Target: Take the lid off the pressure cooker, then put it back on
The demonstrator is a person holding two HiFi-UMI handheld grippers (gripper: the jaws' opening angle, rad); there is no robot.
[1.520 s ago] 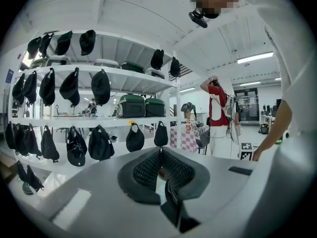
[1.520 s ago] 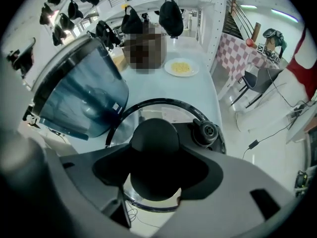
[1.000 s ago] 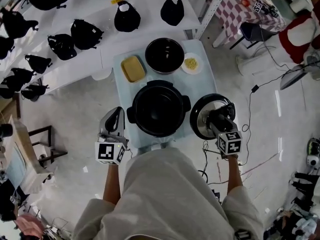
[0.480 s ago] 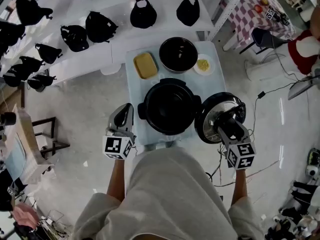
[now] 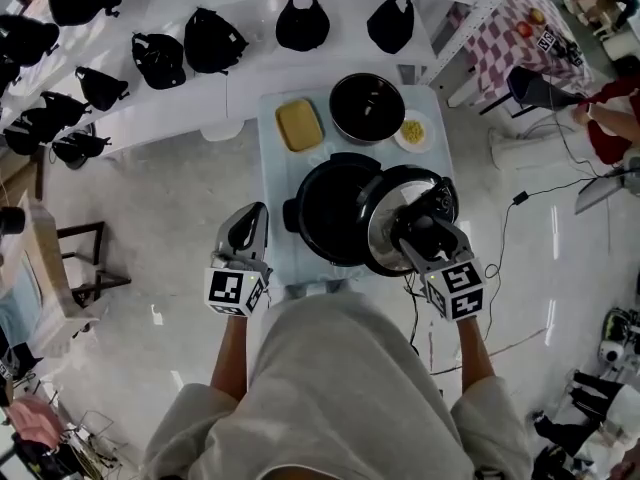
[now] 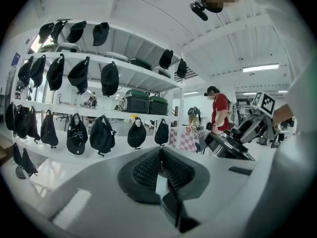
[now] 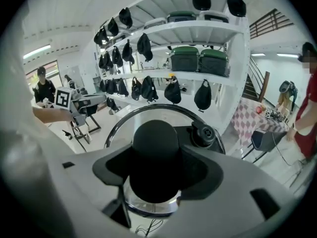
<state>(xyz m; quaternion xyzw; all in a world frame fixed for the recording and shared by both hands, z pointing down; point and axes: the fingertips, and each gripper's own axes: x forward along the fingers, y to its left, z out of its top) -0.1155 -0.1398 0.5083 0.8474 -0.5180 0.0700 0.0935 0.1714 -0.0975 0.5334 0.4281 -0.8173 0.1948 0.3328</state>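
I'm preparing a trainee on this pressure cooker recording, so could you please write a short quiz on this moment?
1. True or false: the lid fully covers the pot.
2. The right gripper is shut on: A) the lid's knob B) the pot's rim C) nothing.
3. Fill in: the left gripper is ___ and empty.
Key: 1 false, as the lid overlaps only the pot's right part; 2 A; 3 shut.
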